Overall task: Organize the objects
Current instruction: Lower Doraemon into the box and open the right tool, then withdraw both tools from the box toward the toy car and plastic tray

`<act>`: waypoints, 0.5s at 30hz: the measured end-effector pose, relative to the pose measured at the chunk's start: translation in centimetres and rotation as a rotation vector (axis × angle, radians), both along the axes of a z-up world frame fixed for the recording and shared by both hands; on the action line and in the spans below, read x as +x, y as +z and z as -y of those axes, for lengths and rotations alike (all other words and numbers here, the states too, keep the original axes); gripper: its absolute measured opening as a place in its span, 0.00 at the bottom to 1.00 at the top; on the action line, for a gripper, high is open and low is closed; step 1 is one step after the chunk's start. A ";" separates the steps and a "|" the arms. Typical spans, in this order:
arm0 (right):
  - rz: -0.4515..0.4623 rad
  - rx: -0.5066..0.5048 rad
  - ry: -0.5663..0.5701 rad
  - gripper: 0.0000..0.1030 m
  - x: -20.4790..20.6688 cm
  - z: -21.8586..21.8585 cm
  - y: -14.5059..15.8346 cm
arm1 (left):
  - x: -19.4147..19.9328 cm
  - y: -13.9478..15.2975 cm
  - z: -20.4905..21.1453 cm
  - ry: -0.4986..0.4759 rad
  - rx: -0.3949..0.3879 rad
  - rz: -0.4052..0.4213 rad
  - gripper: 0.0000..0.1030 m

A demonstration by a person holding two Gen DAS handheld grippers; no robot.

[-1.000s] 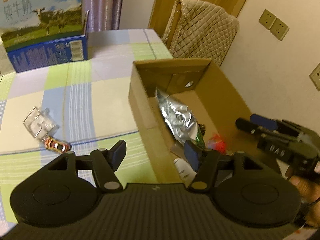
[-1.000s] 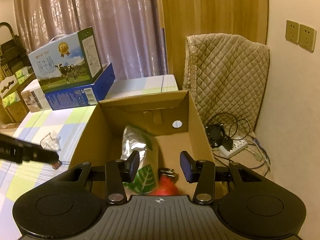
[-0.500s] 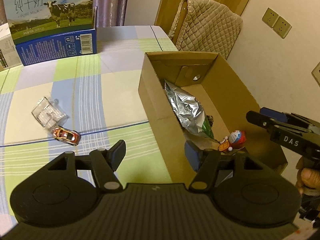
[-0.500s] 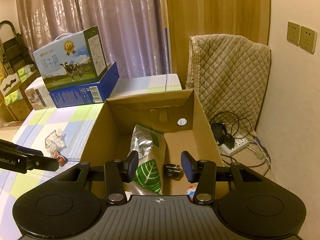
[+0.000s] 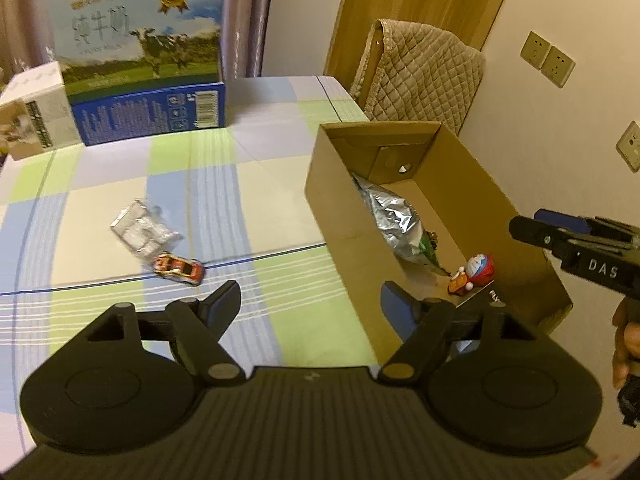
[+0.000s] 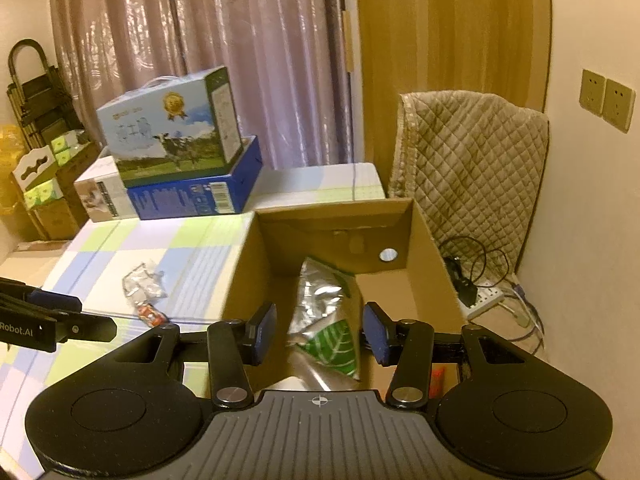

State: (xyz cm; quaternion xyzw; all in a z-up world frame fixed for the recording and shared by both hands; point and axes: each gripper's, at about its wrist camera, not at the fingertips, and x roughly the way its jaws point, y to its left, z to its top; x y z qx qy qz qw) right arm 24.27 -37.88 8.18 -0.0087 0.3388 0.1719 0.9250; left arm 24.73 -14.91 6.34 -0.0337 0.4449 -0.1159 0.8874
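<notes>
An open cardboard box [image 5: 344, 216] stands at the table's right edge; it also shows in the right wrist view [image 6: 428, 248]. Inside lie a silver snack bag [image 5: 394, 216] [image 6: 324, 312] and a small red and blue toy figure [image 5: 478, 270]. On the checked tablecloth left of the box lie a red toy car [image 5: 178, 268] [image 6: 150, 314] and a clear plastic packet [image 5: 142, 230] [image 6: 142, 280]. My left gripper [image 5: 310, 306] is open and empty above the table, near the box's near left corner. My right gripper [image 6: 320, 330] is open and empty above the box's near end.
Stacked milk cartons [image 5: 144, 80] and a white box [image 5: 34, 116] stand at the table's far side. A quilted chair cover [image 6: 468, 168] stands behind the box. A power strip with cables [image 6: 484, 298] lies on the floor by the wall.
Both grippers have pulled back and up from the box, empty. The left view has swung left, bringing the toy car and packet closer to centre. The toy figure now lies in the box.
</notes>
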 end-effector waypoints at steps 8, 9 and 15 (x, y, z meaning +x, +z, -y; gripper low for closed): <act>0.015 0.018 0.053 0.45 -2.4 -3.7 1.7 | -3.7 1.4 -3.6 0.026 0.043 0.053 0.80; 0.018 0.022 0.059 0.45 -2.7 -4.1 1.9 | -4.2 1.6 -4.1 0.027 0.053 0.065 0.81; 0.043 0.029 0.090 0.61 -4.4 -6.9 2.7 | -6.7 2.5 -7.2 0.055 0.090 0.115 0.90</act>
